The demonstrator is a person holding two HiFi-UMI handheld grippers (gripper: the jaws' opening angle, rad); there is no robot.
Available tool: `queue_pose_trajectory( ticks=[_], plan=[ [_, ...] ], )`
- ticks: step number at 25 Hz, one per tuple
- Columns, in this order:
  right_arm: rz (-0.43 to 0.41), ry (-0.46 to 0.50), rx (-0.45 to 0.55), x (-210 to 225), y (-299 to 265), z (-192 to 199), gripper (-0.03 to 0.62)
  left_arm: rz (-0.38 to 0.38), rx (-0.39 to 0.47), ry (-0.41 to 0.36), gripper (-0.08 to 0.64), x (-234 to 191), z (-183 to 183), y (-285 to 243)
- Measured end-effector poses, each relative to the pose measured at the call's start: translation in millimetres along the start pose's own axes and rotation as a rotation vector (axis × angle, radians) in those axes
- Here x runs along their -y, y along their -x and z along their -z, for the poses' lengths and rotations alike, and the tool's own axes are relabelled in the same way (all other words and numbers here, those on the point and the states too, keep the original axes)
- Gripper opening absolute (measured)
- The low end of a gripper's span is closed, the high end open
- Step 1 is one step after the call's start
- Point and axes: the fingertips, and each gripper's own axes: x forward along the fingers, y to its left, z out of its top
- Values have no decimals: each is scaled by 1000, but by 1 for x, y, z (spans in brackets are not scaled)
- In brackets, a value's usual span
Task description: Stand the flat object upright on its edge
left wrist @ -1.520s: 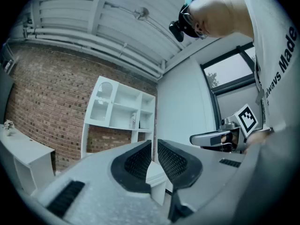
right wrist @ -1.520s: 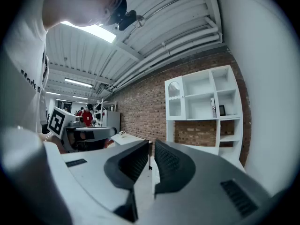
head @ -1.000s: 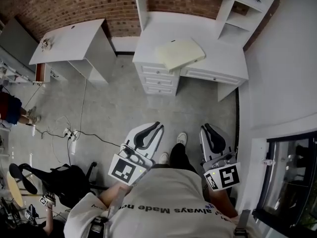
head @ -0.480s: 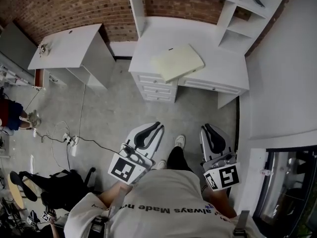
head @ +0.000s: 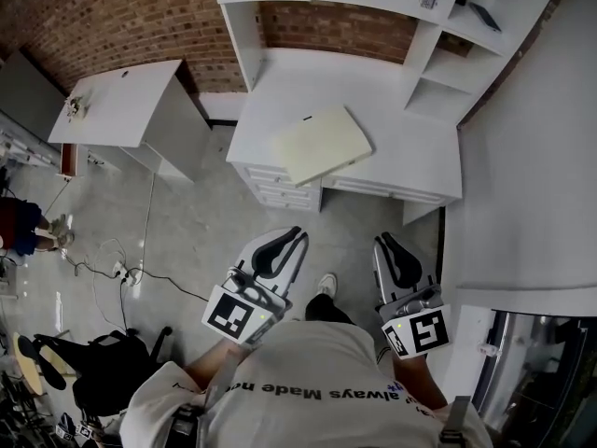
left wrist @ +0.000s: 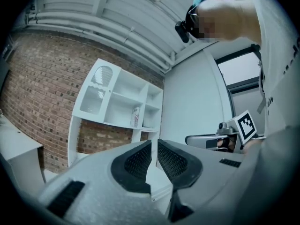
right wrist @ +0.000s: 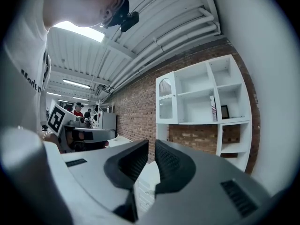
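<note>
- Pad placement in the head view?
- The flat cream pad [head: 322,144] lies on its broad face on the white desk [head: 410,157], in the upper middle of the frame. It sits askew, near the desk's front edge. It is a matte rectangle with rounded corners and a small dark mark by its far edge.
- And the grippers there?
- They are at lower middle. The left gripper [head: 297,236] and the right gripper [head: 384,239] point up the frame over the grey speckled floor [head: 187,222], well apart from the pad. Each has a smooth pale shell with black pads.
- What does the left gripper view show?
- The left gripper [left wrist: 154,146] has its jaws drawn together. The ribbed black pads leave only a thin slit, and nothing is in it. Beyond stands a white shelf unit [left wrist: 117,111] of square compartments against a rough red brick wall [left wrist: 37,88]. The right gripper shows at the right edge.
- And the right gripper view?
- It shows much the same. The right gripper [right wrist: 151,146] is closed to a narrow gap and holds nothing. The shelf unit fills the right of the frame, with brick behind it and a ribbed ceiling above.
</note>
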Motion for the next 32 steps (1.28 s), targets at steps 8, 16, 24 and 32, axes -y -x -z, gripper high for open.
queue_pose_trajectory(
  ticks=[8, 16, 24, 32],
  plan=[
    [-26, 7, 2, 61, -34, -2, 43, -9, 17, -17, 43, -15, -2, -67],
    [-53, -3, -22, 87, -67, 7, 44, -56, -41, 12, 43, -41, 13, -95],
    [-70, 10, -26, 98, -117, 10, 44, -56, -5, 16, 43, -84, 9, -120],
    [-72, 27, -26, 106, -195, 2, 44, -46, -14, 7, 43, -156, 6, -147]
  ],
)
